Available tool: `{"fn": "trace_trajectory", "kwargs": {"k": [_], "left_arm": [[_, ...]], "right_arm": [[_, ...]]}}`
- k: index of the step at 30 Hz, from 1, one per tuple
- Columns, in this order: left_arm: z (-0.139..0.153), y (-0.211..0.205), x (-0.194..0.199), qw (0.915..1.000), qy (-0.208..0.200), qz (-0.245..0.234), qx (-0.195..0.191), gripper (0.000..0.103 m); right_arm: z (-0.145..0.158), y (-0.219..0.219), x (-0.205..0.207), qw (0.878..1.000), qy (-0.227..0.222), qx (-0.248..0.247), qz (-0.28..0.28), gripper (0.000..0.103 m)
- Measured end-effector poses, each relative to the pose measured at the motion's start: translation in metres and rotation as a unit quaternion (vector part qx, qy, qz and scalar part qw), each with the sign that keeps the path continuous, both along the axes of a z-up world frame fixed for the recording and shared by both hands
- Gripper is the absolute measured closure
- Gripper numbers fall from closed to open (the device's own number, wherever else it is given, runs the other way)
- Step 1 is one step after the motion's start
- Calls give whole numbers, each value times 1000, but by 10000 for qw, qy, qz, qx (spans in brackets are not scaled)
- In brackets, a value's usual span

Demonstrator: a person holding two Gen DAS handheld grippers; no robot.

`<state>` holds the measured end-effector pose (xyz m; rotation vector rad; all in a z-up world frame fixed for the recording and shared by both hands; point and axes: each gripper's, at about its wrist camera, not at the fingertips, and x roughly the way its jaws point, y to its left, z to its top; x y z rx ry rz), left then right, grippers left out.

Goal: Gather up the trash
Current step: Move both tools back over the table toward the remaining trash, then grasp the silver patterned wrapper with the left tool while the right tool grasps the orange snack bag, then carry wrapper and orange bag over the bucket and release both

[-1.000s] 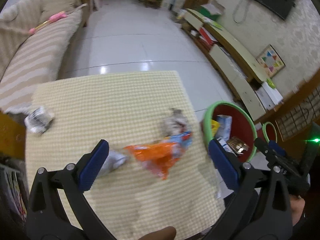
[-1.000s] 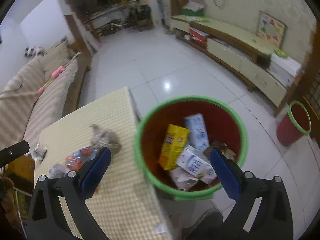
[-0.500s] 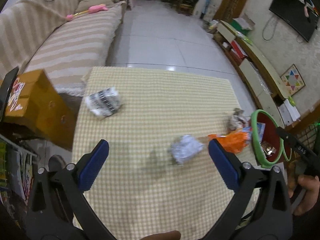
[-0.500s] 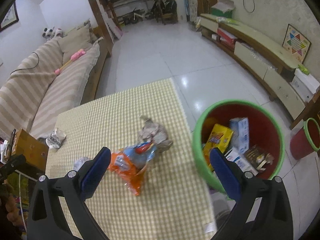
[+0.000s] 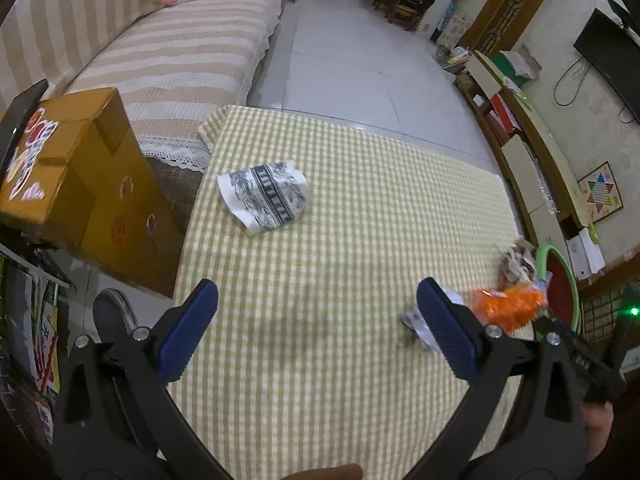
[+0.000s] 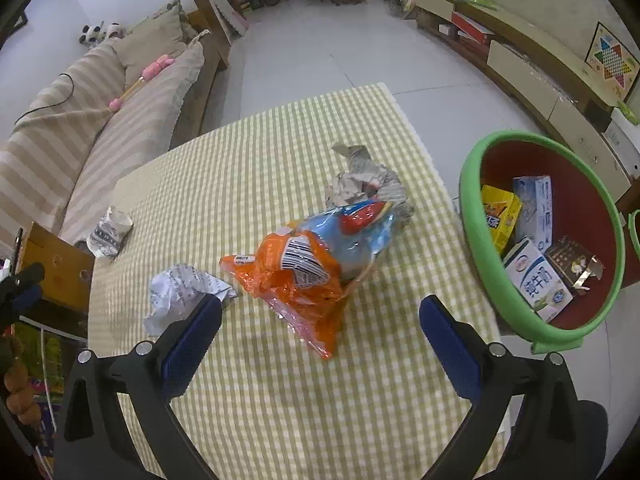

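Observation:
A black-and-white patterned wrapper [image 5: 266, 196] lies at the table's far left, well ahead of my open, empty left gripper [image 5: 316, 330]; it shows small in the right wrist view as the patterned wrapper [image 6: 109, 232]. An orange and blue snack bag [image 6: 316, 260] lies mid-table just ahead of my open right gripper [image 6: 318, 338], which holds nothing. A crumpled white paper [image 6: 180, 290] lies beside that gripper's left finger. A grey crumpled paper wad [image 6: 366, 184] sits behind the bag. The red bin with a green rim [image 6: 472, 216] stands off the table's right edge, holding several cartons.
The table wears a yellow checked cloth [image 5: 360, 208]. A yellow cardboard box [image 5: 76, 184] stands at its left edge, with a striped sofa [image 5: 160, 52] beyond. A low TV cabinet [image 6: 532, 60] lines the right wall. A second small bin [image 6: 634, 232] stands beside the big one.
The left gripper has swung left, from over the orange bag toward the patterned wrapper. The right gripper has swung from over the bin back to the table, now facing the orange bag.

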<state>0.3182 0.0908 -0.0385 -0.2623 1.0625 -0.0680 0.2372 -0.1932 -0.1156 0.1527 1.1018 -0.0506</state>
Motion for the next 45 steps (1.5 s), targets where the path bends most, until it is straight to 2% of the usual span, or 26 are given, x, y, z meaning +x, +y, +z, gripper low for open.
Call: {"fn": "trace_trajectory", "kwargs": {"k": [5,6,11,14,17,21,22,23,24,26,28,30,32,35,38,45], "left_arm": [[-21,10,38,9994,133,-70,316,6],[-28,10,55,9980,174,-211,563,6],[-45,5,89,9897,278,-760,1184,6],[-63,-5,107,9780,461,-1256,1598,6],[-83,-19,119,9611,575,-1849,1970,6],[-97,-25,122,9502,626,-2187,2130,6],[-97,-26,122,9494,606,-2213,2145,6],[-97,-27,122,9491,590,-2223,2152,6],[-95,-26,121,9515,532,-2188,2094,10],[-92,-25,118,9529,471,-2098,2141,22],[-90,-23,114,9528,453,-2056,2189,28],[-85,-23,109,9564,452,-2036,2043,31],[-77,-21,101,9580,391,-2000,2020,39],[-64,-22,95,9646,365,-1859,1834,47],[-54,-19,83,9749,395,-1706,1375,50],[-44,-14,54,9862,330,-1381,849,52]], "right_arm": [[-13,1,10,9998,118,-56,-145,7],[-15,0,12,9997,135,-54,-195,7],[-24,-5,24,9991,243,-2,-347,7],[-28,-7,32,9987,298,16,-424,7],[-31,-6,38,9983,336,-21,-473,7],[-38,-3,42,9979,470,-53,-433,8],[-39,-3,42,9980,467,-38,-419,12],[-39,-3,42,9982,446,8,-400,15],[-38,-3,42,9982,445,48,-387,22],[-37,-4,40,9982,457,117,-372,32],[-34,-2,39,9984,452,70,-324,33],[-31,-3,36,9986,420,93,-302,35],[-27,-3,32,9987,389,112,-299,36],[-17,-3,24,9992,285,119,-262,36],[-7,-4,18,9995,186,129,-236,36],[16,-3,-4,9998,-50,149,-100,37]]}}
